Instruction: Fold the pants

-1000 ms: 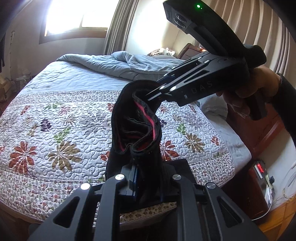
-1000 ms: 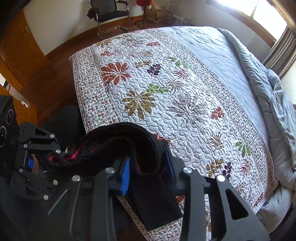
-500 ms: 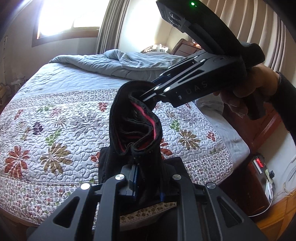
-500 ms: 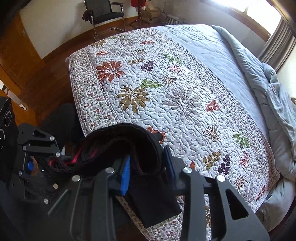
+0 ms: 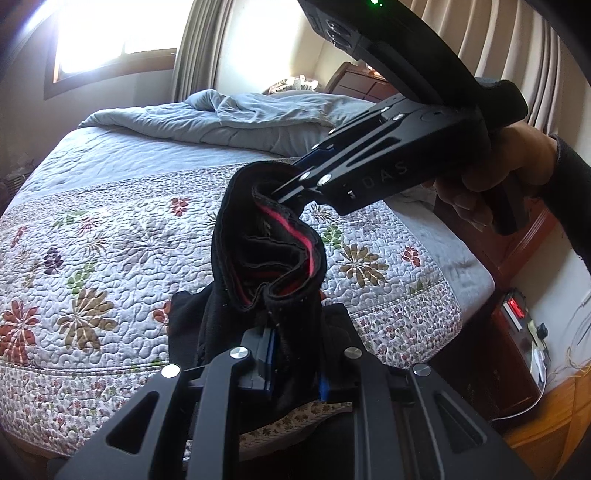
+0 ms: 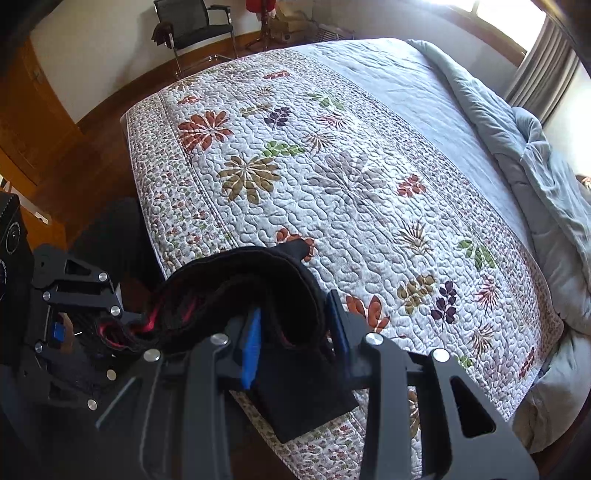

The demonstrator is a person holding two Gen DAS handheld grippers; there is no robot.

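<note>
both grippers are pinching the black pants [image 5: 269, 258] by the waistband, the left gripper [image 5: 293, 363] and the right gripper [image 6: 295, 332] holding them up over the near edge of the bed [image 6: 369, 177], so no fold is showing yet.

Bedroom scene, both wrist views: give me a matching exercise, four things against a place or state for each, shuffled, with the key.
Things:
1. black pants
2. grey comforter
3. black chair
4. floral quilt

Places or states:
A. bunched up at the far end of the bed
B. standing on the wooden floor by the wall
C. clamped at the waistband by both the left tongs and the right tongs
D. spread flat over the near part of the bed

Pairs: 1-C, 2-A, 3-B, 4-D
</note>
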